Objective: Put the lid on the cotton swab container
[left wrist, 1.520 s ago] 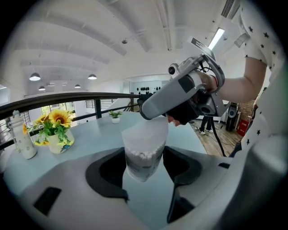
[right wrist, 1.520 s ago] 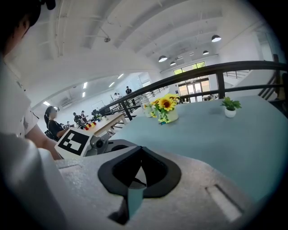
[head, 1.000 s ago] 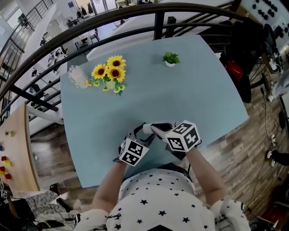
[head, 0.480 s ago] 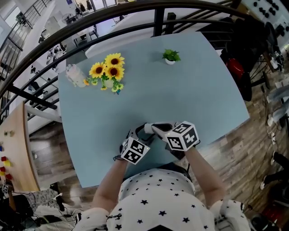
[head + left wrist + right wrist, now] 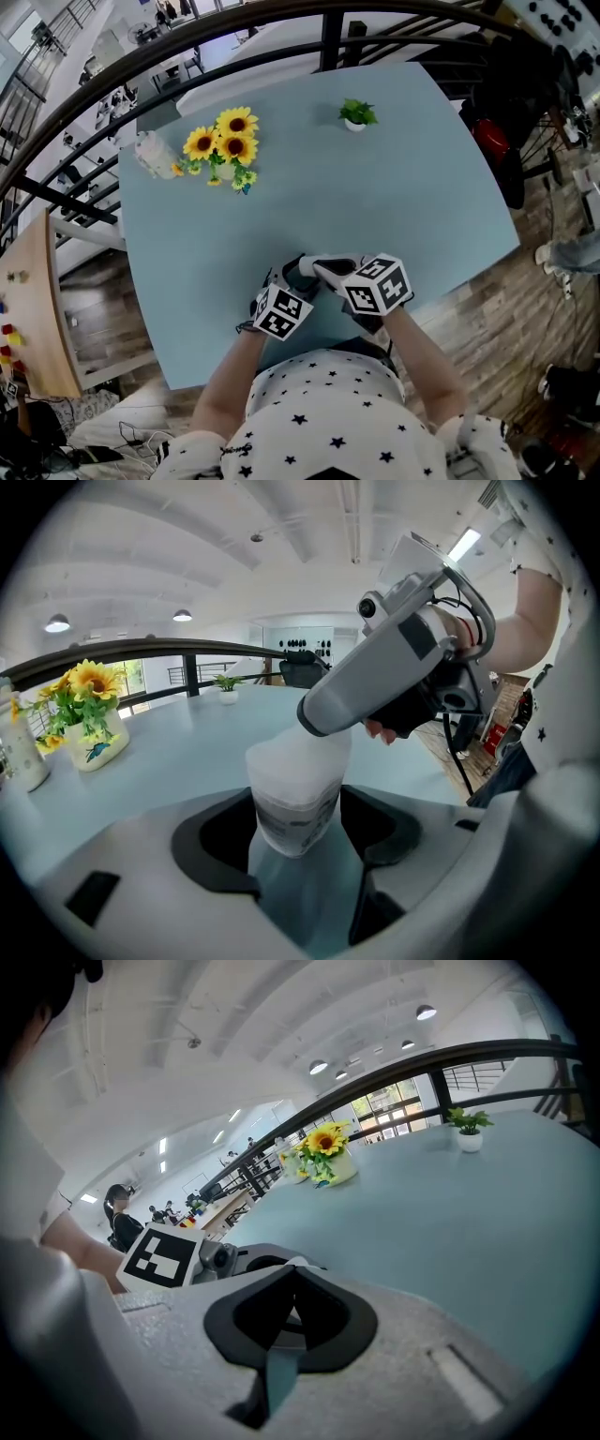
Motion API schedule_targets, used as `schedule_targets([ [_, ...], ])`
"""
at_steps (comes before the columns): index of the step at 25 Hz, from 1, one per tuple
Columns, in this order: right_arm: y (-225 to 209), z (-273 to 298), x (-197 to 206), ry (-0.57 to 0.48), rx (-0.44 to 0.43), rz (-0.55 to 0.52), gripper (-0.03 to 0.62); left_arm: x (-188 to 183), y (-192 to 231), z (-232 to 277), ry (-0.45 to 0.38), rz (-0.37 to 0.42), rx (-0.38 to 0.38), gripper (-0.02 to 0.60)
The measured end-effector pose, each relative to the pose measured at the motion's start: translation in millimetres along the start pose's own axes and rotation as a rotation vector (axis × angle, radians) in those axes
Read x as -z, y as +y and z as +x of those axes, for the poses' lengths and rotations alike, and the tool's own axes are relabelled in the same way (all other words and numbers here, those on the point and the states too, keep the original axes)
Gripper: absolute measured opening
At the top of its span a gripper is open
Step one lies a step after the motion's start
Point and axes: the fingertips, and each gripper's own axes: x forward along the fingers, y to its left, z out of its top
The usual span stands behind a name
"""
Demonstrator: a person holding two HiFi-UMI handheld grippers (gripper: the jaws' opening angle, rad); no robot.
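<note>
Container [image 5: 292, 794], light, thin plastic likely to flex, sits gripped low on its body in the left gripper's [image 5: 298, 825] jaws, above the tabletop's [image 5: 375, 197] near edge. The right gripper's [image 5: 292, 1283] jaws, nearly together, meet its top; no lid discernible.

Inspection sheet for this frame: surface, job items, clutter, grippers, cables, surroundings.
Surface: light blue table, no spills seen.
Job's things: translucent labelled container between the left jaws; thin white piece, seemingly the lid, at the right jaws' tips.
Clutter: sunflower vase, potted plant, pale bottle, all near the far edge.
Grippers: left gripper shut on the container; right gripper over its top, shut on that piece.
Cables: black cable hangs from the right gripper.
Surroundings: black railing, wood floor.
</note>
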Motion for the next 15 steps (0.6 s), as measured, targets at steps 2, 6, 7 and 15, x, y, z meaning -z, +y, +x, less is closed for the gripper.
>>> schedule_targets([
  [2, 0.0, 0.4, 1.3, -0.001, -0.003, 0.004, 0.006, 1.8, -0.6, 1.9, 0.002, -0.001, -0.002, 0.264],
  [6, 0.5, -0.1, 2.5, 0.000, 0.007, -0.015, 0.006, 1.2, -1.1, 3.7, 0.000, -0.007, -0.004, 0.265],
  [7, 0.4, -0.1, 2.9, 0.001, 0.013, -0.027, 0.006, 0.9, -1.1, 4.0, 0.000, -0.011, -0.004, 0.265],
  [15, -1.1, 1.2, 4.1, -0.002, 0.022, -0.009, 0.006, 1.3, 0.0, -1.9, -0.010, -0.050, -0.016, 0.268],
])
